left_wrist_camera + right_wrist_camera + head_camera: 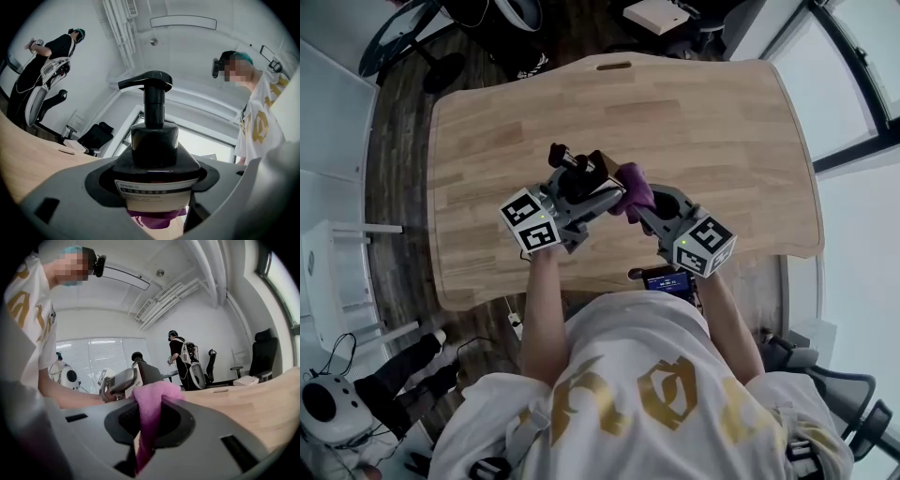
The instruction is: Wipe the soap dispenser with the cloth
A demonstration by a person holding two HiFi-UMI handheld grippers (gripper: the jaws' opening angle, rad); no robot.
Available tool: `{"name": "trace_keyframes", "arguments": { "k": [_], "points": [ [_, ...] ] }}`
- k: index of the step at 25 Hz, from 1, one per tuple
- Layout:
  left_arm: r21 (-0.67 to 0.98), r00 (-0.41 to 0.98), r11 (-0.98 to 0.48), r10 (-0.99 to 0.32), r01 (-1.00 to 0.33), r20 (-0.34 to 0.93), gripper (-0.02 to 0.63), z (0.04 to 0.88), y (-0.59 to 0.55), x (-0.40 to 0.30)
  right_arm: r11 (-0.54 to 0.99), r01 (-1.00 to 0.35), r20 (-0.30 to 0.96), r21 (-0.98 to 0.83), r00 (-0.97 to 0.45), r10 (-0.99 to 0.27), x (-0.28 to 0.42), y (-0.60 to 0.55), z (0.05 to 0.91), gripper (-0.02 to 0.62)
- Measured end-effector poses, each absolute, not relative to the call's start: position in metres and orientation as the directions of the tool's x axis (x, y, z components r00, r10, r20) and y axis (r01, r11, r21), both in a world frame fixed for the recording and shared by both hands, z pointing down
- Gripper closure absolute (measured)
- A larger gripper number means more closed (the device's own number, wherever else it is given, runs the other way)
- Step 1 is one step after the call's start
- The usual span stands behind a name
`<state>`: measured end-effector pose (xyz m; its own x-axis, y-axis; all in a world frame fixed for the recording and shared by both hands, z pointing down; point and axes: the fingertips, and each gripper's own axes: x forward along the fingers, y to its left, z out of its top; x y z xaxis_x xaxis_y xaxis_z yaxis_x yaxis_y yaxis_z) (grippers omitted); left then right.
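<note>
A dark brown soap dispenser (154, 154) with a black pump and a white label is clamped in my left gripper (602, 191), lifted off the table and lying tilted in the head view (592, 171). My right gripper (639, 208) is shut on a purple cloth (636, 187), whose bunched end presses against the bottle's base side. In the right gripper view the cloth (149, 413) runs up between the jaws, with the dispenser (144, 371) just beyond it. A bit of purple cloth (157, 218) shows under the bottle in the left gripper view.
Below both grippers lies a light wooden table (703, 122) with a cable slot (613, 66) at its far edge. A phone (667, 279) sits at the near edge by my body. Office chairs and another person (178, 357) stand beyond the table.
</note>
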<state>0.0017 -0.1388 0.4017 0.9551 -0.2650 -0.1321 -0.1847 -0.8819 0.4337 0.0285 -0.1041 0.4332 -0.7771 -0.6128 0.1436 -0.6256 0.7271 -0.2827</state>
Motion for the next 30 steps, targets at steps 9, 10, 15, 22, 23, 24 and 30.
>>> {"name": "trace_keyframes", "arguments": {
  "k": [9,10,15,22,23,24,30],
  "points": [
    [0.37,0.944,-0.87,-0.319,-0.327,0.085,0.247,0.458,-0.145,0.005,0.65,-0.673,0.07,-0.355,-0.712,-0.699,0.06,-0.13,0.426,0.561],
    [0.344,0.933,-0.867,-0.333,-0.361,0.14,0.247,0.471,-0.146,0.005,0.631,-0.687,0.087,-0.36,-0.698,-0.711,0.065,-0.132,0.431,0.561],
    [0.318,0.9,-0.856,-0.321,-0.409,0.294,0.247,0.522,-0.147,0.006,0.558,-0.737,0.129,-0.381,-0.64,-0.757,0.089,-0.137,0.45,0.561],
    [0.314,0.892,-0.858,-0.298,-0.406,0.34,0.247,0.554,-0.156,0.011,0.509,-0.761,0.179,-0.402,-0.61,-0.772,0.105,-0.148,0.474,0.561],
    [0.308,0.889,-0.858,-0.301,-0.41,0.345,0.247,0.559,-0.159,0.01,0.501,-0.764,0.189,-0.406,-0.607,-0.772,0.106,-0.149,0.478,0.561],
    [0.301,0.885,-0.859,-0.302,-0.413,0.353,0.247,0.564,-0.162,0.01,0.495,-0.766,0.196,-0.411,-0.604,-0.772,0.106,-0.15,0.482,0.561],
    [0.273,0.862,-0.868,-0.28,-0.416,0.422,0.247,0.597,-0.173,0.01,0.476,-0.768,0.236,-0.429,-0.604,-0.761,0.106,-0.153,0.501,0.561]
  ]
}}
